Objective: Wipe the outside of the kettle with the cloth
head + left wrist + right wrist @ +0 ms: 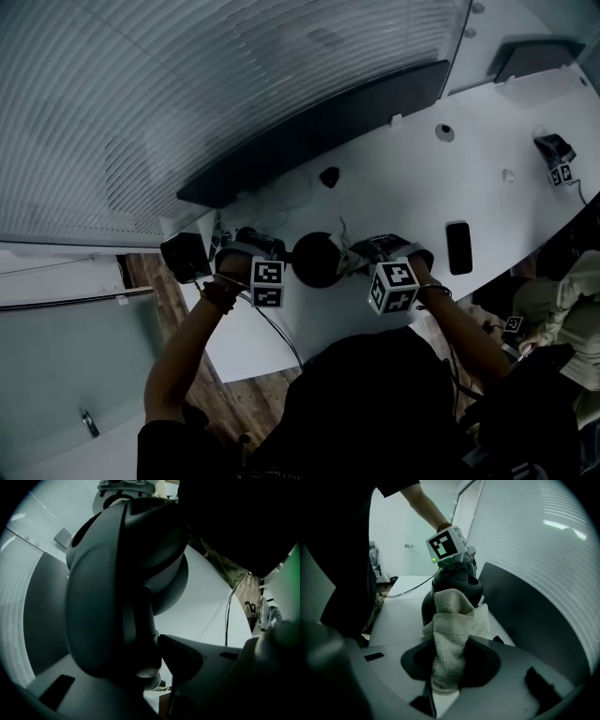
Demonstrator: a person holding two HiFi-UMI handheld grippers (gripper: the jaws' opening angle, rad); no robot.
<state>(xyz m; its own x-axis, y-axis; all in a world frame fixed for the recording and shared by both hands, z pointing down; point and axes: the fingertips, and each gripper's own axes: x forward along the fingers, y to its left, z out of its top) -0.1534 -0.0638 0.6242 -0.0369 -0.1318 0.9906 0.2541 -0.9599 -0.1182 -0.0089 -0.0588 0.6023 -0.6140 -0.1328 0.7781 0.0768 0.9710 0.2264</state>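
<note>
Left gripper (255, 246) sits center-left in the head view, jaws clamped on the handle (133, 634) of the kettle (317, 260). The kettle stands mid-frame on the white table (487, 159). Right gripper (364, 251) is just right of it, jaws pinching the cloth (449, 634), whose far end lies against the kettle's side.

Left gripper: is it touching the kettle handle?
Touching. The left gripper view shows the left gripper shut on the kettle handle, with one jaw pressed flush against the handle's lower end.
</note>
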